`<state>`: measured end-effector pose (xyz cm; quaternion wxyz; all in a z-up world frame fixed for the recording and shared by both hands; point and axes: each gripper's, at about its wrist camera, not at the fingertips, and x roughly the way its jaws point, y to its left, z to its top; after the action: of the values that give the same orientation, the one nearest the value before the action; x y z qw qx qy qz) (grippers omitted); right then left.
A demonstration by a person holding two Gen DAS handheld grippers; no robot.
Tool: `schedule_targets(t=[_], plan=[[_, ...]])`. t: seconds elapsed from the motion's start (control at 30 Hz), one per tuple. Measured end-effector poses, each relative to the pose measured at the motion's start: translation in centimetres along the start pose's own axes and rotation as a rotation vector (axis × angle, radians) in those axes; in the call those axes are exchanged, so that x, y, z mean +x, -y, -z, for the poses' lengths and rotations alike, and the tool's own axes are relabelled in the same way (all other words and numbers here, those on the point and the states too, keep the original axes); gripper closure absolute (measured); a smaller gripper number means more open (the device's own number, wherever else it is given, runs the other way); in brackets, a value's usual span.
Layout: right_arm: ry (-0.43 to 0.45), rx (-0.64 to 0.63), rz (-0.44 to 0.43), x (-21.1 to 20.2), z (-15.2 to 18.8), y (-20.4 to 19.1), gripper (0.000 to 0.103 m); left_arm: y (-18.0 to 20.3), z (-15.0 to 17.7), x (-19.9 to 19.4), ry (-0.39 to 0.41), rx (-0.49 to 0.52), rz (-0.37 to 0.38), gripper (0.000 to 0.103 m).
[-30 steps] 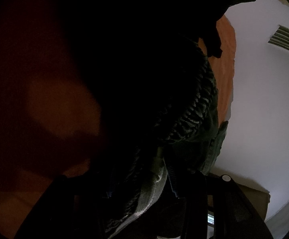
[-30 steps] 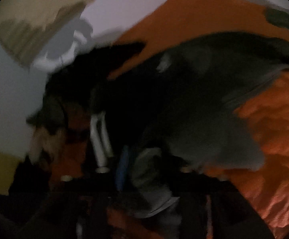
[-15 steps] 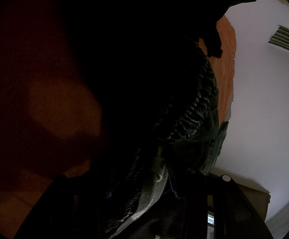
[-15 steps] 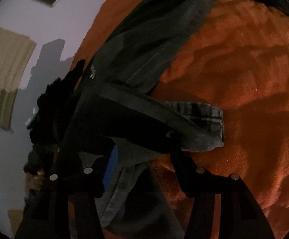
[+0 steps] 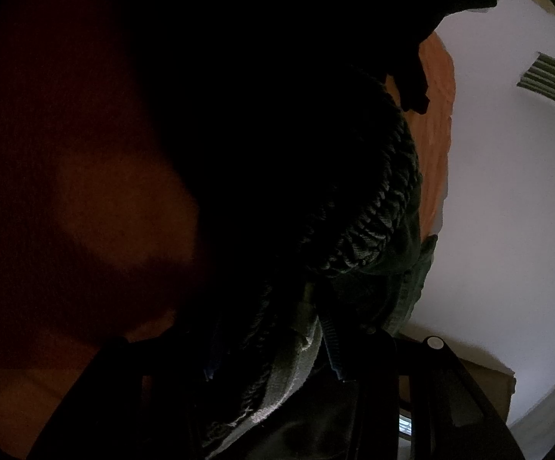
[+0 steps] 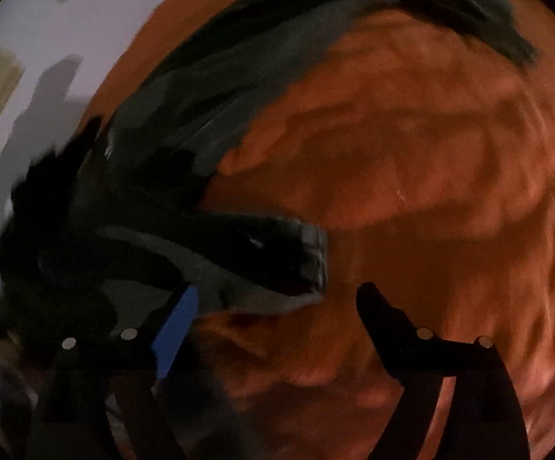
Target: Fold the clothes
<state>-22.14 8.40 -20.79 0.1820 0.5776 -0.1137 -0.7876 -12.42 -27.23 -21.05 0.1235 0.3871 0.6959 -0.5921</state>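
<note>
Orange fleece blanket [image 6: 411, 161] fills most of the right wrist view, rumpled into soft ridges, and it is the surface everything lies on. Across the blanket's upper left a dark grey garment [image 6: 208, 115] stretches in a long band, and one cuffed end of it [image 6: 300, 253] lies on the blanket just ahead of the right gripper [image 6: 277, 306]. That gripper's jaws are opening — the cuff sits near the blue-padded finger [image 6: 174, 329], but the pads do not press on it. Beyond the blanket's left edge stands a pale wall [image 6: 47, 76] carrying a shadow.

The left wrist view is very dark. A grey cable-knit garment [image 5: 377, 222] hangs close before the lens and runs down between the fingers of the left gripper [image 5: 277, 375], which seems clenched on it, though the gloom hides the pads. To the knit's right show a strip of the orange blanket [image 5: 436, 122], a white wall [image 5: 507, 191] and a slatted vent [image 5: 553, 82].
</note>
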Motion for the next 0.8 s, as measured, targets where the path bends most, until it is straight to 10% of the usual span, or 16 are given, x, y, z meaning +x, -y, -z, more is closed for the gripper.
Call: schedule_targets(t=[0.03,0.07,0.3,0.5,0.67,0.8], plan=[[-0.006,-0.044,-0.026,0.6,-0.2,-0.3,0.078,0.3,0.0,0.3,-0.001,0.002,-0.001,0.058],[-0.016,-0.066,-0.056,0.7,-0.4,-0.7,0.093,0.6,-0.1,0.6,-0.003,0.003,-0.001,0.058],[0.227,-0.183,0.094,-12.5,-4.5,-3.4,0.095,1.7,-2.1,1.1,-0.019,-0.011,0.0,0.056],[0.342,-0.173,0.428,-26.8,-11.3,-0.4,0.095,3.8,-1.9,1.9,-0.001,0.001,-0.014,0.056],[0.285,-0.089,0.851,-36.0,-18.9,6.8,0.095,6.2,-1.5,2.7,0.023,0.038,-0.045,0.056],[0.139,-0.023,1.003,-36.4,-22.4,11.7,0.093,7.5,-1.6,3.9,0.02,0.038,-0.067,0.055]])
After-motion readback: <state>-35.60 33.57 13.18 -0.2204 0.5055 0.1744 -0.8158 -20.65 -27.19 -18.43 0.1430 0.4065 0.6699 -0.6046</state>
